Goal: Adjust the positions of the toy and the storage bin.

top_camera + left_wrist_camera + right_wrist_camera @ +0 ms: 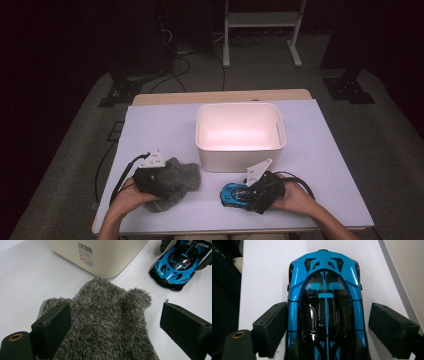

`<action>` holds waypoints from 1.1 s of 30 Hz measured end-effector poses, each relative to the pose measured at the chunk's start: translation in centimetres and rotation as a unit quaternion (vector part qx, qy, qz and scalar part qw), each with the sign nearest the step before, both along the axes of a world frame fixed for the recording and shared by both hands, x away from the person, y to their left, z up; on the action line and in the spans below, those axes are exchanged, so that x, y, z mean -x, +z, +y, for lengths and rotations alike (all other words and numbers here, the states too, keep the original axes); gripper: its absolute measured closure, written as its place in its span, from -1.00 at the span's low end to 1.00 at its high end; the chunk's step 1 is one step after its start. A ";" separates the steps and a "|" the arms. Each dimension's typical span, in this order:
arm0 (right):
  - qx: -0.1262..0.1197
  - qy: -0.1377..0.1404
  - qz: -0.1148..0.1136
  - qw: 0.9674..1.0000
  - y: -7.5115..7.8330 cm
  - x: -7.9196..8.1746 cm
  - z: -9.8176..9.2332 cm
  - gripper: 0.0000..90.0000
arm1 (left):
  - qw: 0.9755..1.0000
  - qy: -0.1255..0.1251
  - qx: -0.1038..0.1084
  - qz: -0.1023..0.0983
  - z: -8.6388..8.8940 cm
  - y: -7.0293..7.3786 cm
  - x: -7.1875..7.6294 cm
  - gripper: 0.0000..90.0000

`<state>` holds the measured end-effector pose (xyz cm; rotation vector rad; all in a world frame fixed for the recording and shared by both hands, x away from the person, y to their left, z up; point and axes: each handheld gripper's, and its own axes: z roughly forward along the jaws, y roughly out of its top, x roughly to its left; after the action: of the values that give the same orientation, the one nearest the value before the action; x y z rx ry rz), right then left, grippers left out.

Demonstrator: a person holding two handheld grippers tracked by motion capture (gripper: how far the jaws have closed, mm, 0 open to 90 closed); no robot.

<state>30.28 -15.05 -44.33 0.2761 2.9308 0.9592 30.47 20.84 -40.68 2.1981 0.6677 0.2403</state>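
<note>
Squeezing too far back, the blue toy car (325, 305) beside the white box (240, 137) could be pushed away by the wide-open right gripper (327, 332).

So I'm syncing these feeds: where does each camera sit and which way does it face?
High view: above the person's side, looking forward and down on table, bin; forearms, both grippers.
Left gripper view: on left gripper, along open jaws over mitt.
Right gripper view: on right gripper, jaws straddling car.
All three show the car.
</note>
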 end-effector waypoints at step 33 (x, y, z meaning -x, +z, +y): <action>-0.003 -0.020 -0.009 1.000 -0.9 0.5 0.6 -0.71 | 1.000 -0.004 -0.002 0.004 -0.2 -0.2 0.0 -0.79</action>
<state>29.81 -14.48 -45.22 0.3219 2.8947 0.9606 30.48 20.61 -40.93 2.2057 0.6620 0.2290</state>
